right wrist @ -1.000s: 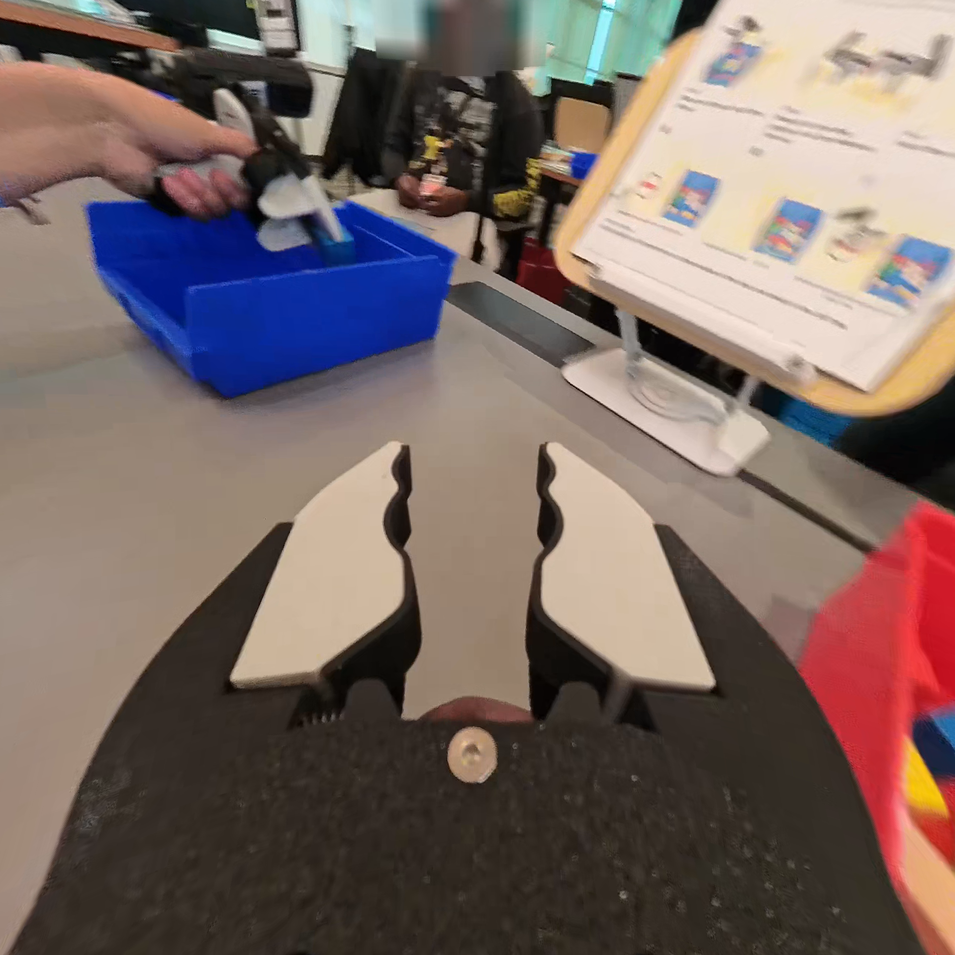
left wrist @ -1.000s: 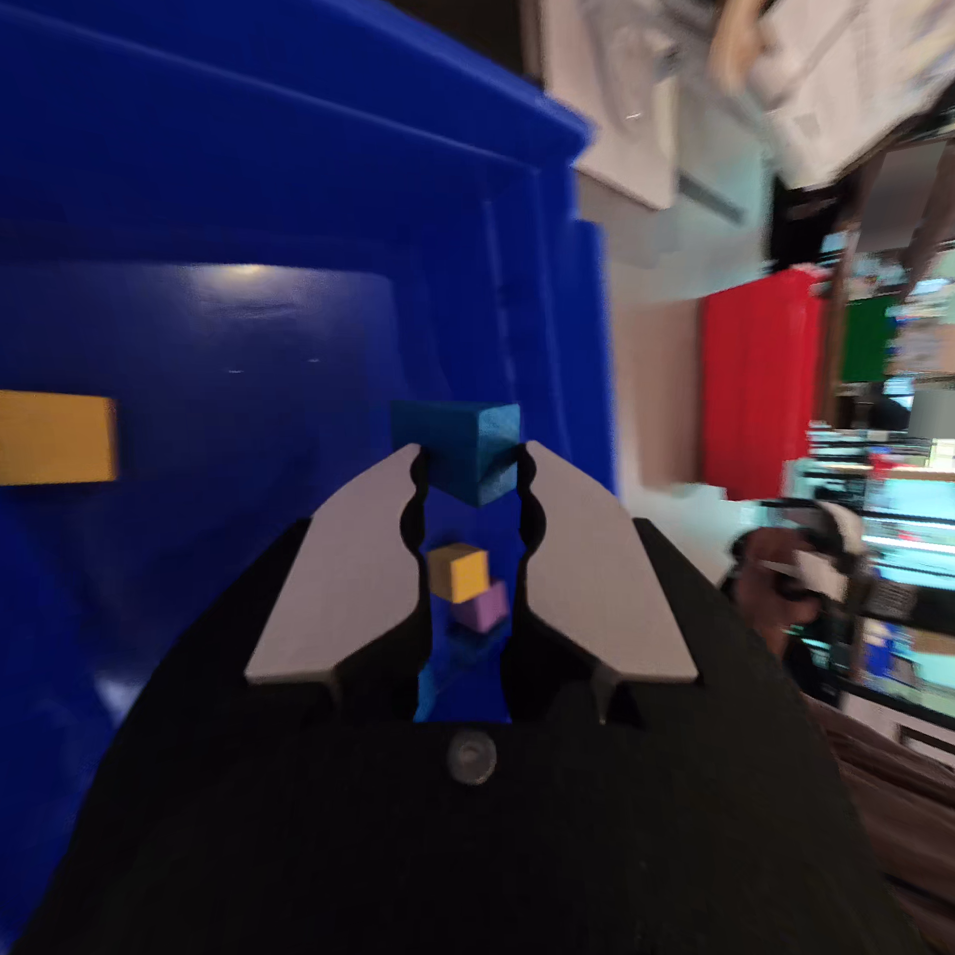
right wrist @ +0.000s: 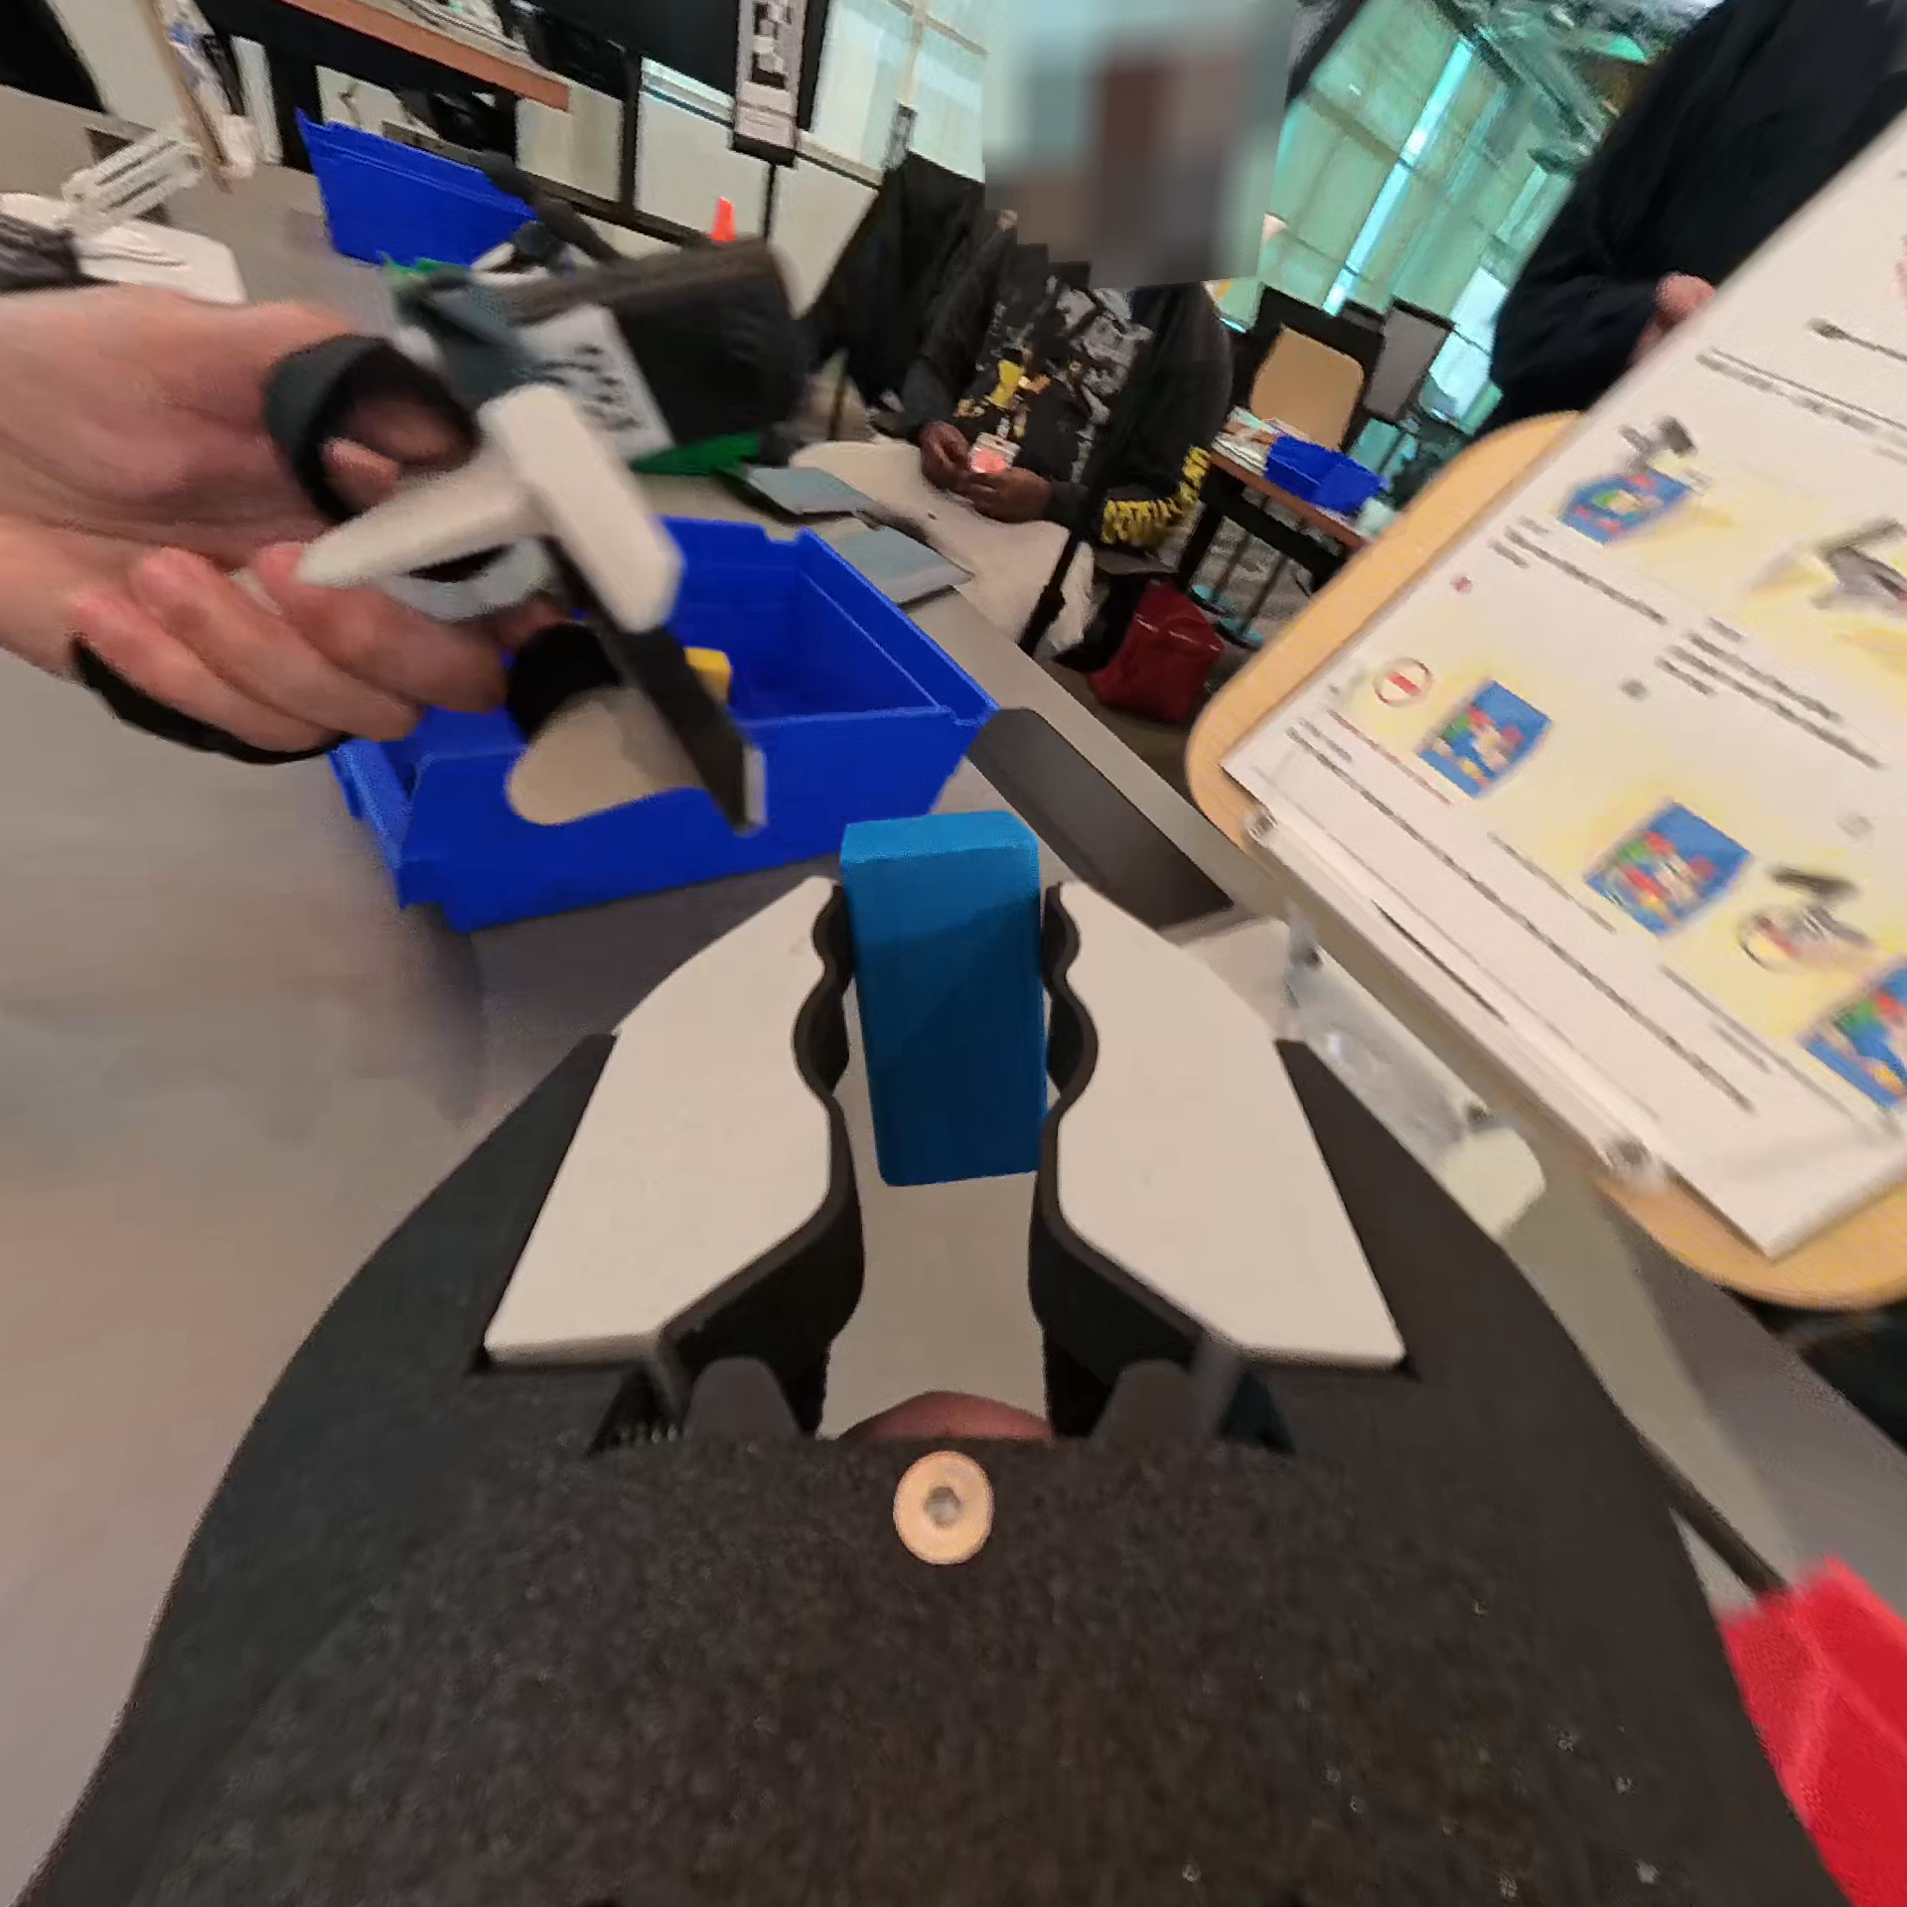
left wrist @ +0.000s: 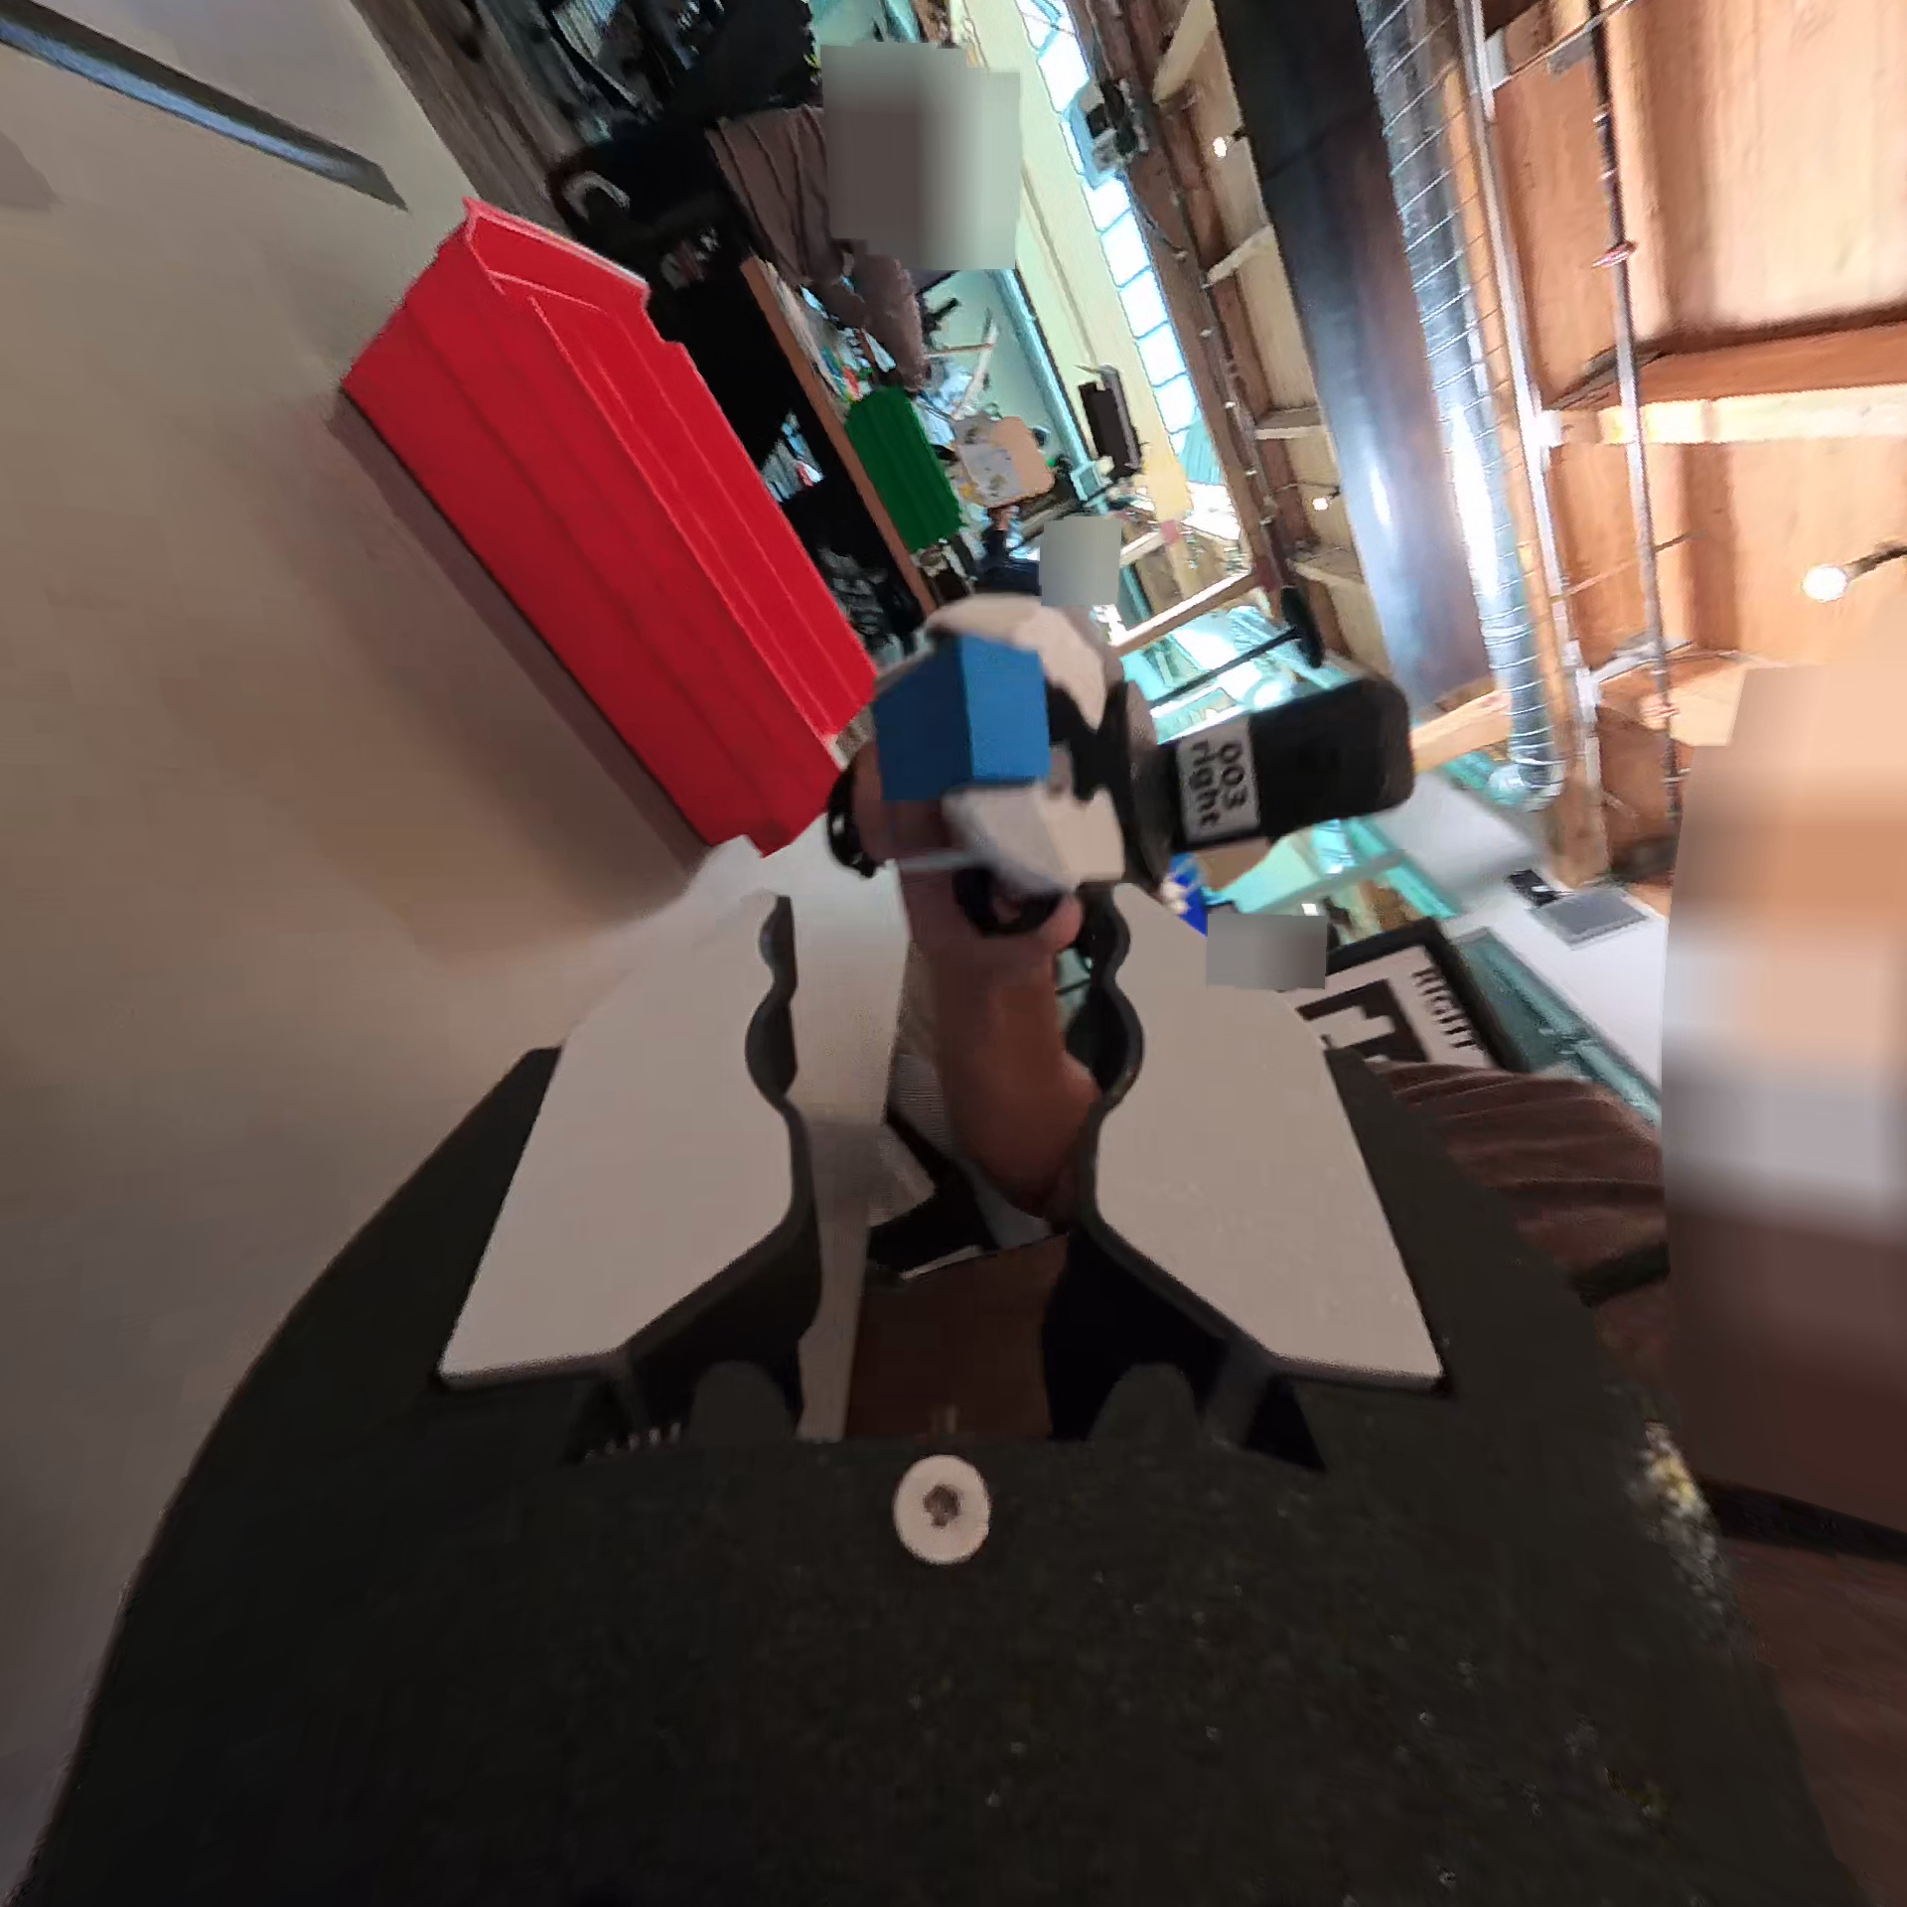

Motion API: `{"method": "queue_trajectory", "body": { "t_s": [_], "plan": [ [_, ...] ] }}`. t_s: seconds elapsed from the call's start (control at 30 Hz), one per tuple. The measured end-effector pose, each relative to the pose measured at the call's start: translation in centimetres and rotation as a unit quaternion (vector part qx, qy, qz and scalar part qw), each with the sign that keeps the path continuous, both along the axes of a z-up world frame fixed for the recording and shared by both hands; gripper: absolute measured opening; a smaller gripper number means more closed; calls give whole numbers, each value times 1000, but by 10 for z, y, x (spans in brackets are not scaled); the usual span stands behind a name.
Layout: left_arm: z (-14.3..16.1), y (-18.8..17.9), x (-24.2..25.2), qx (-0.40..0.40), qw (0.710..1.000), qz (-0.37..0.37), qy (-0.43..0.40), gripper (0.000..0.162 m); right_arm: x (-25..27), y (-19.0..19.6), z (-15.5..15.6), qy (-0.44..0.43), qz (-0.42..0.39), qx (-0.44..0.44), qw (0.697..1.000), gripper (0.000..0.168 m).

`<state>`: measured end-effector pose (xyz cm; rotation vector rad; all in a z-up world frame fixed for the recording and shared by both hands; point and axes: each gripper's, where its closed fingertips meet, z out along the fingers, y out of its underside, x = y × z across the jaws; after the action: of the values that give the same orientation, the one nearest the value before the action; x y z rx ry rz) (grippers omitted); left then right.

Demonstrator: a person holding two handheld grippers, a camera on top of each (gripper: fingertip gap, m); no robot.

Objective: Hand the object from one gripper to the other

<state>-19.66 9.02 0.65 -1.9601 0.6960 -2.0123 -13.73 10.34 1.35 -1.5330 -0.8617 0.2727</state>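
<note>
The blue block [right wrist: 944, 991] stands upright between the fingers of my right gripper [right wrist: 944, 913], which is shut on it above the grey table [right wrist: 258, 1084]. In the left wrist view the block [left wrist: 955, 722] shows just ahead, held in the right gripper [left wrist: 986, 738]. My left gripper [left wrist: 944, 924] is open and empty, a short way from the block. In the right wrist view the left gripper [right wrist: 660, 774], held in a hand [right wrist: 206, 537], hangs open up and to the left of the block, over the blue bin.
A blue bin [right wrist: 826, 743] with a yellow block [right wrist: 710, 666] inside sits on the table behind the grippers. A red bin [left wrist: 619, 495] stands on the right side, its corner in the right wrist view [right wrist: 1837, 1703]. An instruction sheet on a stand [right wrist: 1600, 774] is close on the right. People sit behind.
The left gripper lifted the blue block out of the blue bin and let it go. The right gripper, open and empty before, has shut on it.
</note>
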Motion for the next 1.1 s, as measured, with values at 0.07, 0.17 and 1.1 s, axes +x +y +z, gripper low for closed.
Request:
{"method": "queue_trajectory", "body": {
  "t_s": [0.07,0.17,1.1],
  "plan": [
    [-17,-20,-5,29,999,11,13,51,43,-8,3,11,-48,-12,999,35],
    [-43,-51,-7,53,998,35,19,49,134,-13,8,22,-156,-30,987,35],
    [-109,-98,-1,171,980,62,83,45,418,52,-195,-140,-492,-459,726,35]
  ]
}}
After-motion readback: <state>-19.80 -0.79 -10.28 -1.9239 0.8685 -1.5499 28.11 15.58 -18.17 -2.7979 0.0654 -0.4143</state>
